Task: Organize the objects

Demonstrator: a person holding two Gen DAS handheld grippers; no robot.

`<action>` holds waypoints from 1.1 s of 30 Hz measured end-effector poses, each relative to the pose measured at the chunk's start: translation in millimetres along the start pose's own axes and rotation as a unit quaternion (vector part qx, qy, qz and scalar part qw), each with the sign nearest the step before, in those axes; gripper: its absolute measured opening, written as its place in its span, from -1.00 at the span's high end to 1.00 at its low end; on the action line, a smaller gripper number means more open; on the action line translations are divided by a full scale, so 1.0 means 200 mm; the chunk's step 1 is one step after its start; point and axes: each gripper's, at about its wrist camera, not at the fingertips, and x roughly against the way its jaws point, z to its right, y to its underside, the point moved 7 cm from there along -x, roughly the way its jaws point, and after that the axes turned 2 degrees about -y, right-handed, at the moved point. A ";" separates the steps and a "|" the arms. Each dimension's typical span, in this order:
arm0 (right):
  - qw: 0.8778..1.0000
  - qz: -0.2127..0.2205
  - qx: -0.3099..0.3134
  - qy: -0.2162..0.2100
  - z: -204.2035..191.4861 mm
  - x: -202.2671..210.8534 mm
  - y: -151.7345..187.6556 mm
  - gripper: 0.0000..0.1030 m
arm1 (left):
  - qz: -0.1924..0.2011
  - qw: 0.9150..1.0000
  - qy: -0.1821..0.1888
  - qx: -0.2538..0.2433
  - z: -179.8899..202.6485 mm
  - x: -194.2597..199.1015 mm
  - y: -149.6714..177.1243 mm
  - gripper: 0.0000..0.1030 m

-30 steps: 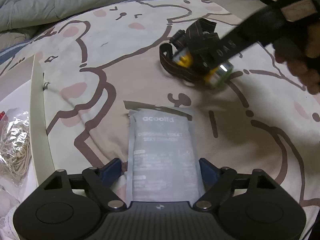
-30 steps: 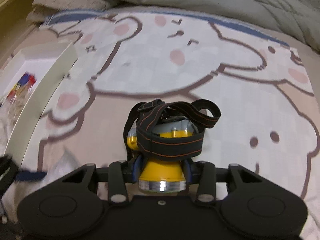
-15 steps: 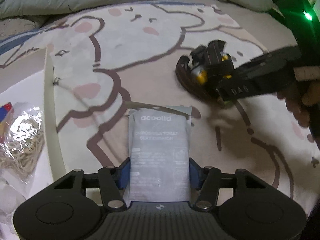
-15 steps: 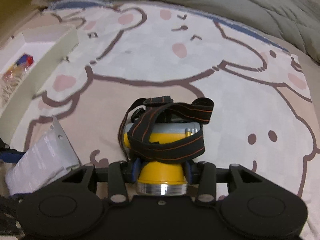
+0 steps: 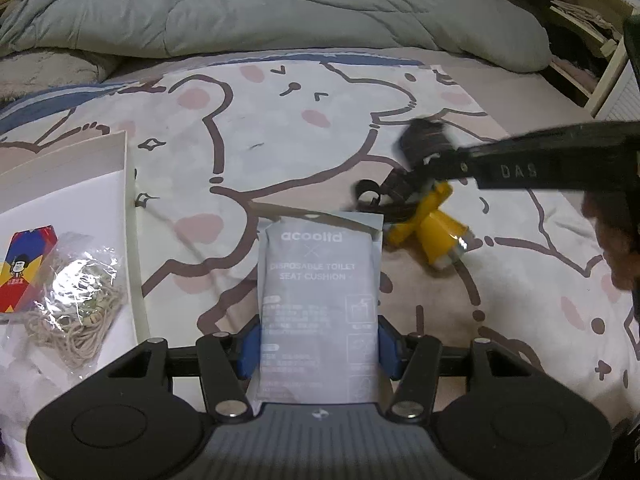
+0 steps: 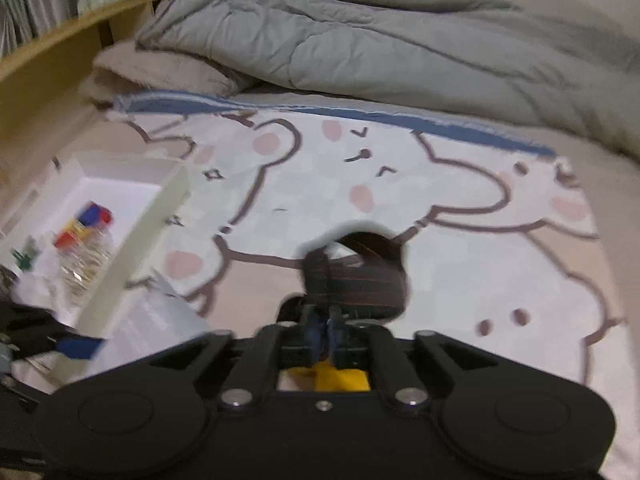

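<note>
My left gripper (image 5: 318, 350) is shut on a grey packet (image 5: 318, 300) printed "disposable toilet seat cushion" and holds it above the bedspread. My right gripper (image 6: 326, 330) is shut on the black strap (image 6: 360, 276) of a yellow headlamp (image 5: 434, 236). In the left wrist view the lamp body hangs below the right gripper's fingers, lifted off the bed just right of the packet. A white box (image 5: 128, 216) lies at the left; it also shows in the right wrist view (image 6: 132, 232).
The box holds a bag of string (image 5: 80, 312) and a red, blue and yellow card (image 5: 24, 268). A grey duvet (image 5: 280, 8) lies along the far side of the bear-print bedspread (image 5: 320, 120). A wooden bed frame (image 6: 48, 60) stands at the left.
My right gripper has slid back from the lamp body to its strap and lifted; the headlamp now dangles. My left gripper has risen with the packet, and the box has come closer.
</note>
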 end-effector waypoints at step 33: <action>0.987 -0.143 0.060 0.048 0.15 -0.41 0.20 0.16 | -0.034 0.999 0.025 -0.013 -0.03 -0.15 0.03 -0.11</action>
